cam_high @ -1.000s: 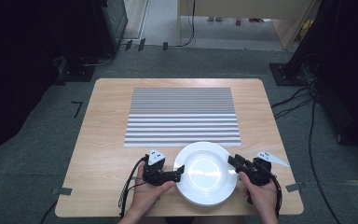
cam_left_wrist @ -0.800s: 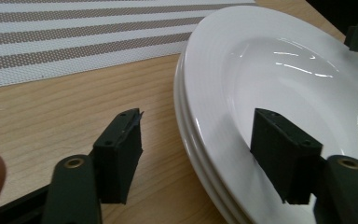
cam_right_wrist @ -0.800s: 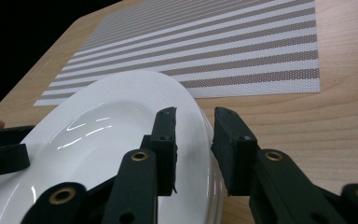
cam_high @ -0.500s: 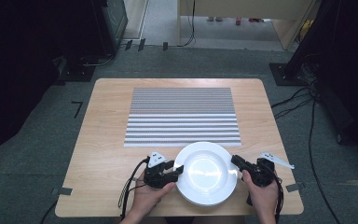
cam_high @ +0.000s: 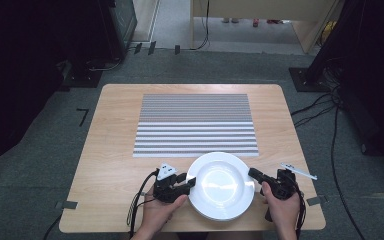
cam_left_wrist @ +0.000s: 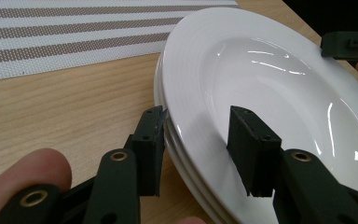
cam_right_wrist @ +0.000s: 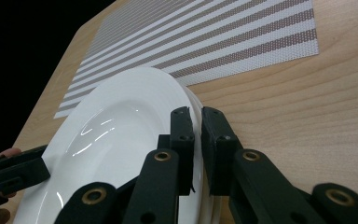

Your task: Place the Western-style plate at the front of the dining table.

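A stack of white plates (cam_high: 221, 186) sits at the near edge of the wooden table (cam_high: 115, 130), just below the striped placemat (cam_high: 196, 125) — in the left gripper view three rims (cam_left_wrist: 186, 154) can be counted. The left gripper (cam_high: 187, 184) meets the stack at its nine o'clock side. Its jaws have just been closing and now straddle the rim of the top plate, one pad under the lip, the other over the inner slope (the upper pad looks to stand slightly off the glaze, so a firm pinch cannot be told). The right gripper (cam_high: 253, 173) comes in at three o'clock; in its own view its jaws (cam_right_wrist: 196, 140) have come together on the top plate's rim, the thin white edge clamped between the pads. Both hands rest low on the table beside the stack.
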Demonstrator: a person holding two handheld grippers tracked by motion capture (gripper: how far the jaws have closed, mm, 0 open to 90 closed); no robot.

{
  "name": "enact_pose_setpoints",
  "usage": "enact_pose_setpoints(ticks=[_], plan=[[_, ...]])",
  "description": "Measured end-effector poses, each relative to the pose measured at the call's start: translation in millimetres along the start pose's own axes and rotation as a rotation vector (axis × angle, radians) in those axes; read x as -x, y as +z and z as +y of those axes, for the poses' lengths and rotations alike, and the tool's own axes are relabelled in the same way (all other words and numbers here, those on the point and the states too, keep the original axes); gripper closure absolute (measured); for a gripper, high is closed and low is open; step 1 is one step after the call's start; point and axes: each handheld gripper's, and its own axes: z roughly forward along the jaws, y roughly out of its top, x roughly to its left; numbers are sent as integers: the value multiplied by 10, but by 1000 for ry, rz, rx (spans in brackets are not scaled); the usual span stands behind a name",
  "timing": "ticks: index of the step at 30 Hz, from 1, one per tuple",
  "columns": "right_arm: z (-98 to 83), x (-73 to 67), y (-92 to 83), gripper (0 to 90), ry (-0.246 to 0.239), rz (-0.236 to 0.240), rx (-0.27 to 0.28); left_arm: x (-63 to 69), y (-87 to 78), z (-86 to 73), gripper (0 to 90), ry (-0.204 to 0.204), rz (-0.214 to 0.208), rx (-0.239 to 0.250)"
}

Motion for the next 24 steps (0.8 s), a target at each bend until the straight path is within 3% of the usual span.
enact_pose_setpoints(ticks=[17,24], plan=[[20,74,-28,822,61,62,-39,-17,-19,-8,538,-14,-26,-29],[15,103,-19,842,84,79,-44,-27,-25,-23,545,-23,-33,-18]])
